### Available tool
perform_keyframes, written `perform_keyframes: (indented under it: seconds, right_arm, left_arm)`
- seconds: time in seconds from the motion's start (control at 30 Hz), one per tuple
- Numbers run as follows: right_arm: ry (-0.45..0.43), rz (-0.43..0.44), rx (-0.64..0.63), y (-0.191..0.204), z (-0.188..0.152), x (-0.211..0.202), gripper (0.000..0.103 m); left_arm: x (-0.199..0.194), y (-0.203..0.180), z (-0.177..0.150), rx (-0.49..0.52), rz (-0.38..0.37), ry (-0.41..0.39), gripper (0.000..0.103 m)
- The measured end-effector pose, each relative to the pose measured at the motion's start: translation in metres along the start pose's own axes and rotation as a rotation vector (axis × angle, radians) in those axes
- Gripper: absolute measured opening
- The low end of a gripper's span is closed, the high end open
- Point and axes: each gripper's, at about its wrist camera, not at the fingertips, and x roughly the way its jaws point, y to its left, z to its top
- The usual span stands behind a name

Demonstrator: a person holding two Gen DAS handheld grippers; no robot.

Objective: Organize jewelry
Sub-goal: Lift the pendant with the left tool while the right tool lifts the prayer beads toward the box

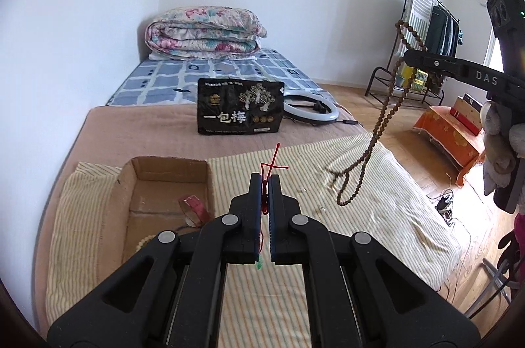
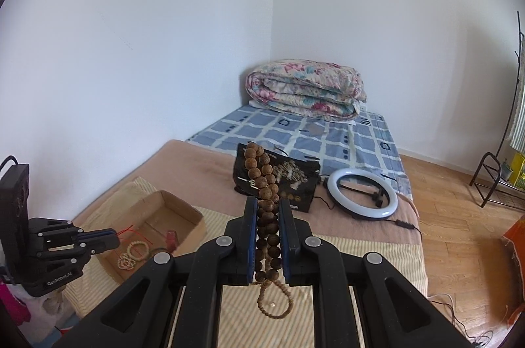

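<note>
My left gripper (image 1: 265,179) is shut on a thin red string (image 1: 274,161) with a small green bead at its lower end, held above the striped cloth beside the cardboard box (image 1: 144,184). It also shows in the right wrist view (image 2: 113,238), over the box (image 2: 183,210). My right gripper (image 2: 267,203) is shut on a long brown wooden bead necklace (image 2: 262,184); in the left wrist view the necklace (image 1: 377,131) hangs from the right gripper (image 1: 408,56) high above the bed. The box holds a pale bead bracelet (image 2: 137,249) and a small red item (image 2: 171,238).
A black snack bag (image 1: 239,107) and a white ring light (image 1: 311,108) lie further back on the bed. A folded floral quilt (image 1: 206,33) sits at the head. A clothes rack (image 1: 433,30) and an orange-covered box (image 1: 449,131) stand on the wooden floor at right.
</note>
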Motion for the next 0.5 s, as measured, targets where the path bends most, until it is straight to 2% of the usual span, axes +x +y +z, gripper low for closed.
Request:
perform_keyframes:
  seconds: [0.5]
  right_arm:
    - [-0.042,0.121,-0.056,0.073,0.031,0.009,0.01]
  left_arm:
    - [-0.022,0.075,0.002,-0.07,0.088,-0.029,0.001]
